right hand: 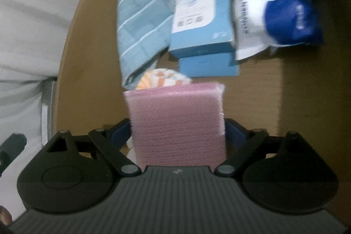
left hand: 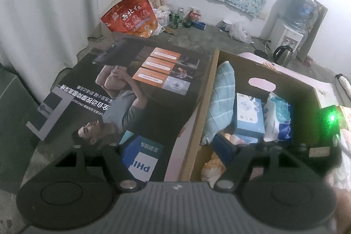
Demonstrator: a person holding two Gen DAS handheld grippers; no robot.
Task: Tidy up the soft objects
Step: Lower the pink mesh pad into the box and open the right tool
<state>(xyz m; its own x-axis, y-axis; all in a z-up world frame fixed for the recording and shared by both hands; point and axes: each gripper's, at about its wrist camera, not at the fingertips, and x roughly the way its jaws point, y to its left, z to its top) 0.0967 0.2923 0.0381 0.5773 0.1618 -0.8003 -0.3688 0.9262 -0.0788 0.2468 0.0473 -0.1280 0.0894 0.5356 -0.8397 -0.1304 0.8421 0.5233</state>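
An open cardboard box (right hand: 87, 58) holds a light blue towel (right hand: 138, 21), a blue carton (right hand: 201, 19), a pack of wipes (right hand: 274, 3) and an orange-and-white cloth (right hand: 164, 78). My right gripper (right hand: 177, 127) is inside the box, pointing down. A pink wrapped pack (right hand: 177, 120) stands between its blue pads, which lie against the pack's two sides. My left gripper (left hand: 167, 144) hovers over the box's left wall (left hand: 197, 120). Its jaws are apart, straddling the wall and the printed flap (left hand: 136, 91), with no pad pressing on either. The towel (left hand: 221, 102), carton (left hand: 249, 115) and wipes (left hand: 278, 117) also show there.
The flap lies spread out to the left over a concrete floor. A red bag (left hand: 131, 14), bottles and litter line the far wall. A water dispenser (left hand: 291, 21) and a kettle (left hand: 283, 54) stand at the right. A black unit with a green light (left hand: 331, 117) sits at the box's right edge.
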